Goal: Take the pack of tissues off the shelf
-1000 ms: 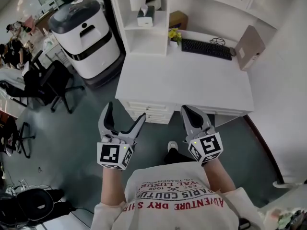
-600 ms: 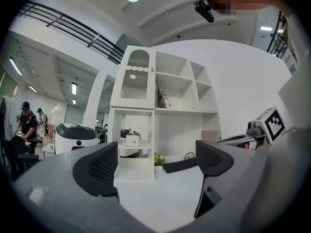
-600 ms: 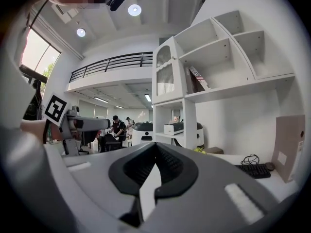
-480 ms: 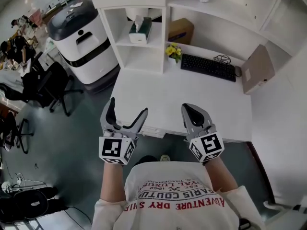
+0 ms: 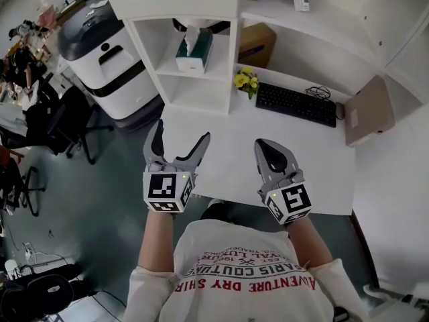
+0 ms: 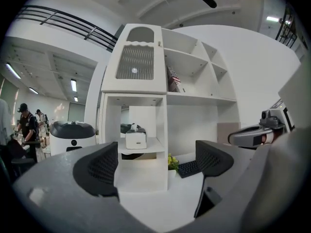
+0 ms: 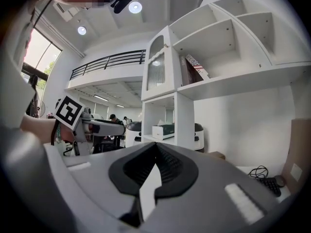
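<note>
Pack of tissues (image 5: 193, 51) sits well beyond the spread left gripper (image 5: 179, 137); right gripper (image 5: 265, 147) closed.

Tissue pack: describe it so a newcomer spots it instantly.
Find the white shelf tower at the desk's left end. In its upper open cubby stands the tissue pack, the only box with a white tissue poking from its top.

The shelf (image 5: 235, 59) and desk (image 5: 288, 153) look smooth, matt white. The left gripper (image 5: 179, 139) and right gripper (image 5: 271, 154) are matt grey plastic with black, finely ribbed pads (image 6: 99, 168). The box (image 5: 257, 43) looks like brown cardboard. The floor (image 5: 100, 180) is faintly glossy.
</note>
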Action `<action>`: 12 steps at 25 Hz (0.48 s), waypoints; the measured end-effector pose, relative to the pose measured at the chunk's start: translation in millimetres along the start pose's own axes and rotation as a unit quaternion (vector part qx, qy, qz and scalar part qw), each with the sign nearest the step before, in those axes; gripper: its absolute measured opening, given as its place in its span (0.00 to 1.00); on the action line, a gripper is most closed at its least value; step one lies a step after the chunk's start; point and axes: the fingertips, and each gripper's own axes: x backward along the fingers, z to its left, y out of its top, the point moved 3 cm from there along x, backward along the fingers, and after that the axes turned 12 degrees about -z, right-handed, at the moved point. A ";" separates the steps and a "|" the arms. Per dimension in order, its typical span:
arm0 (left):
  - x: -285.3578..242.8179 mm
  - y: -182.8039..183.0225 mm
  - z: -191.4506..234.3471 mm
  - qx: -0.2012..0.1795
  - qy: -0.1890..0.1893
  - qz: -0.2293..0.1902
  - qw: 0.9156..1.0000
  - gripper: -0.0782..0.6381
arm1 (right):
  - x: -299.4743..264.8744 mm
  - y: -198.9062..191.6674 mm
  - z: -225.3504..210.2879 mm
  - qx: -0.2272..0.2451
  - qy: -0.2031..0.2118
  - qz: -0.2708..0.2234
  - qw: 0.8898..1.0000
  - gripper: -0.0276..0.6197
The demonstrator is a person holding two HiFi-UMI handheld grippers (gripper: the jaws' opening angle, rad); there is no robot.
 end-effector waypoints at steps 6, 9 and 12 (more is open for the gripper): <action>-72.3 -14.9 32.4 0.000 -0.004 0.006 1.000 0.81 | -55.3 -5.7 -30.9 0.004 -0.015 0.001 1.000 0.04; -105.3 -29.0 48.6 -0.003 -0.008 0.020 1.000 0.81 | -83.7 -9.9 -42.0 0.003 -0.023 0.002 1.000 0.04; -134.9 -39.4 64.3 0.001 -0.007 0.030 1.000 0.81 | -108.4 -14.4 -49.3 0.005 -0.027 0.004 1.000 0.04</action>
